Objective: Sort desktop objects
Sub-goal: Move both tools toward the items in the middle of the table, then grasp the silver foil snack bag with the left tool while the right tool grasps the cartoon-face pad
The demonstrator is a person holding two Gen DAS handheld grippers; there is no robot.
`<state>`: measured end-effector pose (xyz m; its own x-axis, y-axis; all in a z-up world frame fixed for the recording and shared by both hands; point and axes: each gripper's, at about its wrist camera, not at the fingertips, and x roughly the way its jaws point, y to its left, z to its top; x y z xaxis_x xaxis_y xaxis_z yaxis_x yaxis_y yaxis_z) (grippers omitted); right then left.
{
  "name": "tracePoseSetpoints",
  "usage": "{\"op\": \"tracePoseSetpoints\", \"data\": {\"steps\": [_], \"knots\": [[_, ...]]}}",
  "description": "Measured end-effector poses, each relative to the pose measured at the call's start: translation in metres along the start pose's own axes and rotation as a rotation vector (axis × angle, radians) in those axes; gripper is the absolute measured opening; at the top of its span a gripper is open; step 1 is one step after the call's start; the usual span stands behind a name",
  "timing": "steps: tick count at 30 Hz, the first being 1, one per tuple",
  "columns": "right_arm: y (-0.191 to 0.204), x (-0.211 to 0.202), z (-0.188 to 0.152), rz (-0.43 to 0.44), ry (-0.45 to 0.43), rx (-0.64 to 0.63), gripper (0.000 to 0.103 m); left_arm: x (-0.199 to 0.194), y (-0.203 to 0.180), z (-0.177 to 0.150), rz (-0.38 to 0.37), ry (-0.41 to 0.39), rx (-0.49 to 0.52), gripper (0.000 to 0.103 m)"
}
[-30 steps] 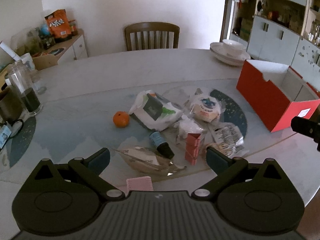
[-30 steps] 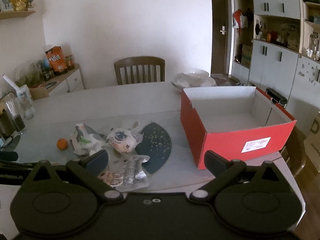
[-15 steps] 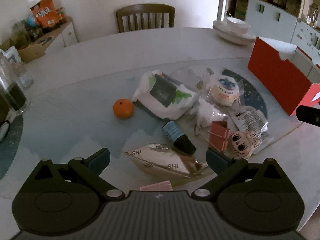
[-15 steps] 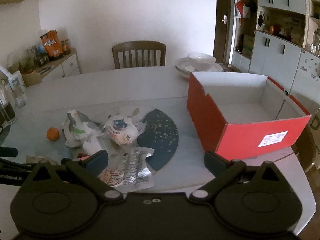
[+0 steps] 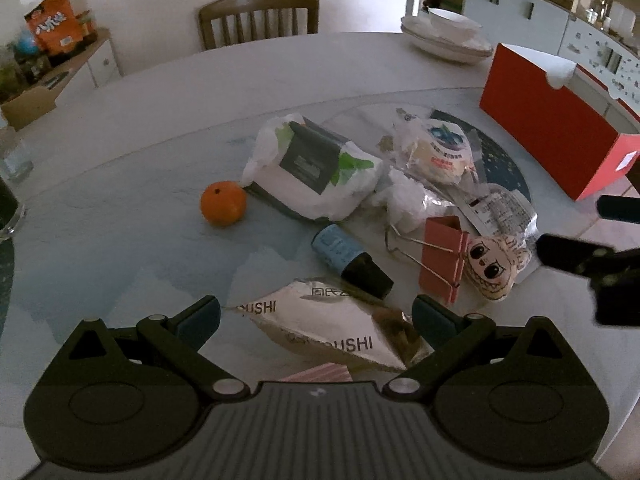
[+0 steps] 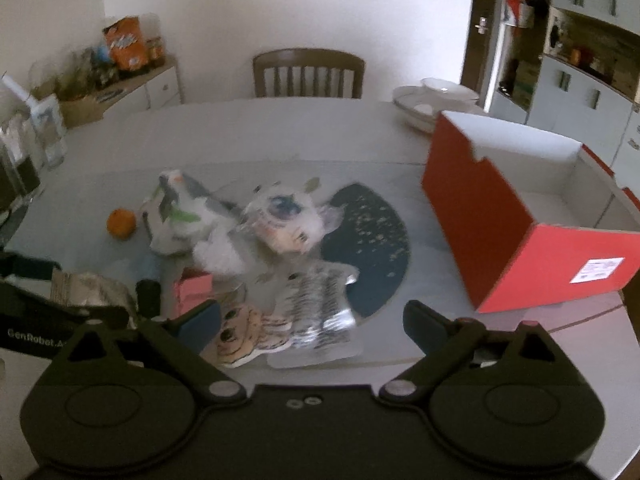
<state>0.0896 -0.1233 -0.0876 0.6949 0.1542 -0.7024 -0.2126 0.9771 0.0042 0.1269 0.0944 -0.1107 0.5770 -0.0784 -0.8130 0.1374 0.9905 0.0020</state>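
A pile lies on the glass table top: an orange (image 5: pixel 223 203), a wipes pack (image 5: pixel 316 168), a blue bottle with a black cap (image 5: pixel 348 256), a red binder clip (image 5: pixel 442 256), a doll-face plush (image 5: pixel 494 266), a wrapped round pastry (image 5: pixel 438 152) and a silver printed packet (image 5: pixel 500 208). My left gripper (image 5: pixel 316 314) is open, low over a silver snack bag (image 5: pixel 328 328) that lies between its fingers. My right gripper (image 6: pixel 312 318) is wide and closing slightly, with the plush (image 6: pixel 240 336) and packet (image 6: pixel 320 308) below its fingers, untouched. A red open box (image 6: pixel 520 216) stands at the right.
A wooden chair (image 6: pixel 308 72) stands behind the table and stacked white bowls (image 6: pixel 436 100) sit at the back right. Glass jars (image 6: pixel 24 156) stand on the left edge. A sideboard with snack bags is at the far left, cupboards at the right. A pink item (image 5: pixel 320 372) peeks out under my left gripper.
Both grippers have sunk and closed in on the pile. The left one now straddles the silver snack bag. The right one has shifted left toward the plush and packet, its jaws slightly narrower.
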Motion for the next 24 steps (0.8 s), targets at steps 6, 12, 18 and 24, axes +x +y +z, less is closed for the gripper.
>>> {"op": "tracePoseSetpoints", "data": {"steps": [6, 12, 18, 24], "knots": [[0.018, 0.013, -0.006, 0.017, 0.027, -0.056, 0.095, 0.006, 0.001, -0.002, -0.033, 0.010, 0.004, 0.099], [0.025, 0.025, -0.007, 0.042, 0.061, -0.069, 0.088, 0.013, 0.007, -0.003, -0.067, 0.032, -0.019, 0.092], [0.026, 0.037, -0.008, 0.066, 0.112, -0.044, 0.075, 0.017, 0.012, -0.004, -0.119, 0.046, -0.043, 0.087], [0.032, 0.041, -0.009, 0.087, 0.132, -0.056, 0.063, 0.017, 0.015, -0.002, -0.155, 0.050, -0.061, 0.079]]}}
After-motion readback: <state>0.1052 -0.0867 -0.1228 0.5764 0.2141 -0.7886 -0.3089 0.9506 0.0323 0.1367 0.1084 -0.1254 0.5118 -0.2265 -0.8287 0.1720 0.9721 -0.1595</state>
